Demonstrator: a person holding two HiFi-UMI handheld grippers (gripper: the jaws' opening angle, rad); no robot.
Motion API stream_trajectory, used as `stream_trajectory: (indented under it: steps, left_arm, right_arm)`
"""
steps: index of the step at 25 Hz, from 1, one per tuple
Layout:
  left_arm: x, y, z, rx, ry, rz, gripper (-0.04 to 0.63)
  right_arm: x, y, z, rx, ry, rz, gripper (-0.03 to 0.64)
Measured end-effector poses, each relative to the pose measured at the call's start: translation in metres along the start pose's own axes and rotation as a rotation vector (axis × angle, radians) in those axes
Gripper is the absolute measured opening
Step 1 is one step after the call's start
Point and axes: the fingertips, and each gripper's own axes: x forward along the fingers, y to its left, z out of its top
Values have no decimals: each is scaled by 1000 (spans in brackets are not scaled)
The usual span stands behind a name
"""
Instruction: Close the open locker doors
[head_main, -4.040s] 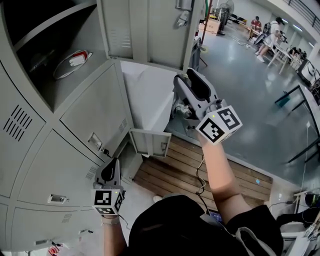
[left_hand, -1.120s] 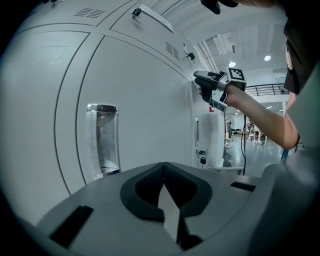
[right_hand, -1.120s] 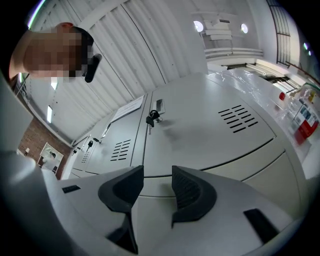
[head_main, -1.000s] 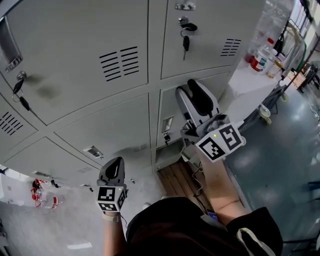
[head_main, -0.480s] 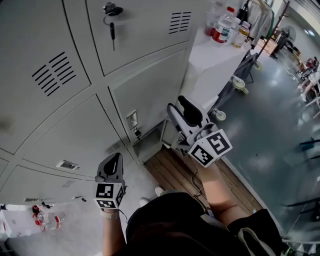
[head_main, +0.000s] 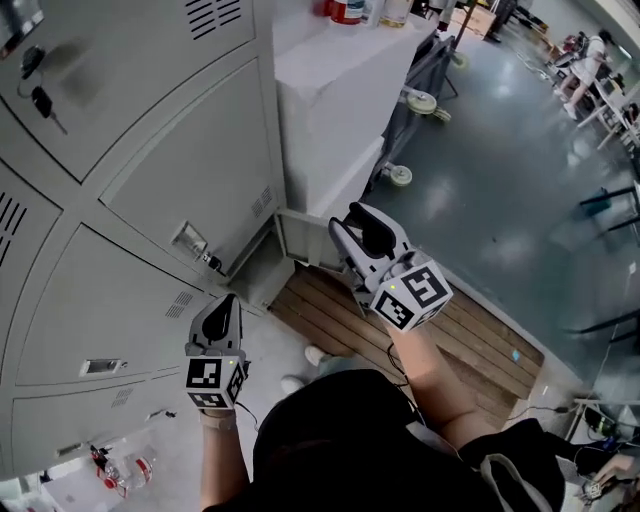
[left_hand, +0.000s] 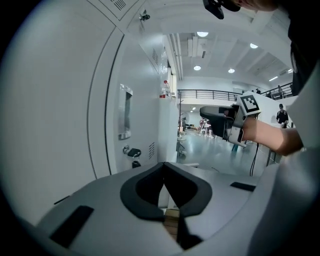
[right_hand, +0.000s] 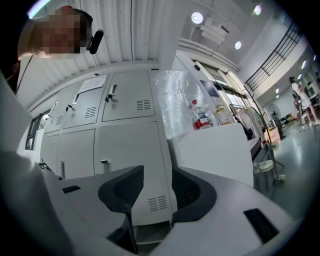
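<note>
The left claw (head_main: 229, 303) hangs pinched tight with nothing in it, close to the shut locker fronts (head_main: 190, 170). The only door I can see open, the little bottom door (head_main: 305, 238), stands ajar at the foot of the lockers, beside the white cabinet (head_main: 340, 90). The right claw (head_main: 354, 222) hovers near it, jaws parted and empty. I'd worry about an open jaw hooking the door's edge and dragging it wider. A glancing shove near the hinge could also let it spring back unlatched.
</note>
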Motion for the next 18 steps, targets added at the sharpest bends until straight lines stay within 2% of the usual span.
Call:
stream_trajectory:
  steps: [6, 9, 13, 18]
  left_arm:
    - [30, -32, -13, 35, 61, -88, 18]
    - [39, -39, -23, 35, 92, -101, 18]
    - [46, -46, -32, 40, 128, -115, 18]
    - [52, -51, -48, 41, 176, -122, 18]
  right_arm:
    - [-41, -45, -50, 46, 72, -116, 187]
    - [-53, -62, -82, 65, 127, -151, 187]
    - [-64, -81, -125, 21, 224, -183, 189]
    - [-69, -109, -174, 47, 305, -215, 189]
